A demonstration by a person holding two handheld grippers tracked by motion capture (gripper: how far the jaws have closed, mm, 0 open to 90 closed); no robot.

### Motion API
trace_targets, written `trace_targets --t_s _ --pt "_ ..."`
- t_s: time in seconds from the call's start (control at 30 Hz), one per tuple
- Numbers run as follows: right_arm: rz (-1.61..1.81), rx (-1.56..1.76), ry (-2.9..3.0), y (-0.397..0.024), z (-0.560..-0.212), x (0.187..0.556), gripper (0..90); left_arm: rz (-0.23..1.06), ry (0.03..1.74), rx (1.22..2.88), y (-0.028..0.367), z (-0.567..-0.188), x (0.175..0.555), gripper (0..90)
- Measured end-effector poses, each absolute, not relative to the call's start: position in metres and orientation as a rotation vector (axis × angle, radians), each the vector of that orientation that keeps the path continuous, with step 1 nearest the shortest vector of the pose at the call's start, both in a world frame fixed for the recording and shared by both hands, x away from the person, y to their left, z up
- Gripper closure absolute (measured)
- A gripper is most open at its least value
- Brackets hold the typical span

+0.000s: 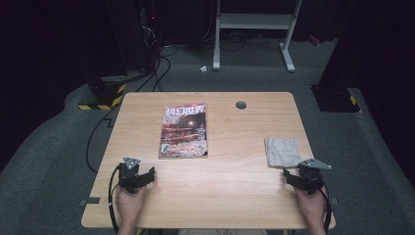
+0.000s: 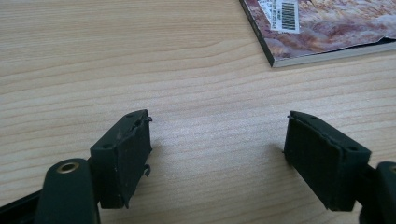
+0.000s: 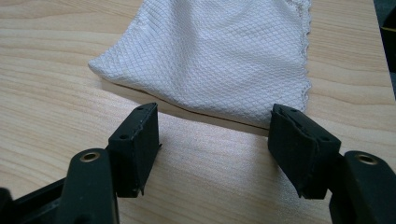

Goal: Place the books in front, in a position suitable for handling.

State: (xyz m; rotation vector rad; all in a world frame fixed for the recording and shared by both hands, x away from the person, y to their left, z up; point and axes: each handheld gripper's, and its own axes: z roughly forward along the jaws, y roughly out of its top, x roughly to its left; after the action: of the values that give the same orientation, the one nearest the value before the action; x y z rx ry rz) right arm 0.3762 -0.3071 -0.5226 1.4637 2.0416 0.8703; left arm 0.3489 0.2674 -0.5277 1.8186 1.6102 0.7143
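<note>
With both sets of jaws spread and empty, my right gripper (image 3: 215,135) sits just short of the folded cloth (image 3: 215,56) near the bench's (image 1: 235,191) right edge, and I fear a shallow pinch would merely drag it.

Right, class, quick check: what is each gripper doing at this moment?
Left gripper: open, holding nothing, over bare table near the magazine.
Right gripper: open, holding nothing, just short of the white cloth.
</note>
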Motion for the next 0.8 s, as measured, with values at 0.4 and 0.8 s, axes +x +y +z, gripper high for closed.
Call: trace_targets --t_s 0.4,0.8 --pt "0.871 1.46 2.045 -0.3071 -0.5226 0.3763 32.9 0.714 1.609 1.819 0.2669 -0.5278 0.3487 23.1" --pt "0.868 1.459 2.045 -0.3068 -0.5226 0.3762 32.7 0.711 1.617 1.811 0.2669 -0.5276 0.3491 23.6"
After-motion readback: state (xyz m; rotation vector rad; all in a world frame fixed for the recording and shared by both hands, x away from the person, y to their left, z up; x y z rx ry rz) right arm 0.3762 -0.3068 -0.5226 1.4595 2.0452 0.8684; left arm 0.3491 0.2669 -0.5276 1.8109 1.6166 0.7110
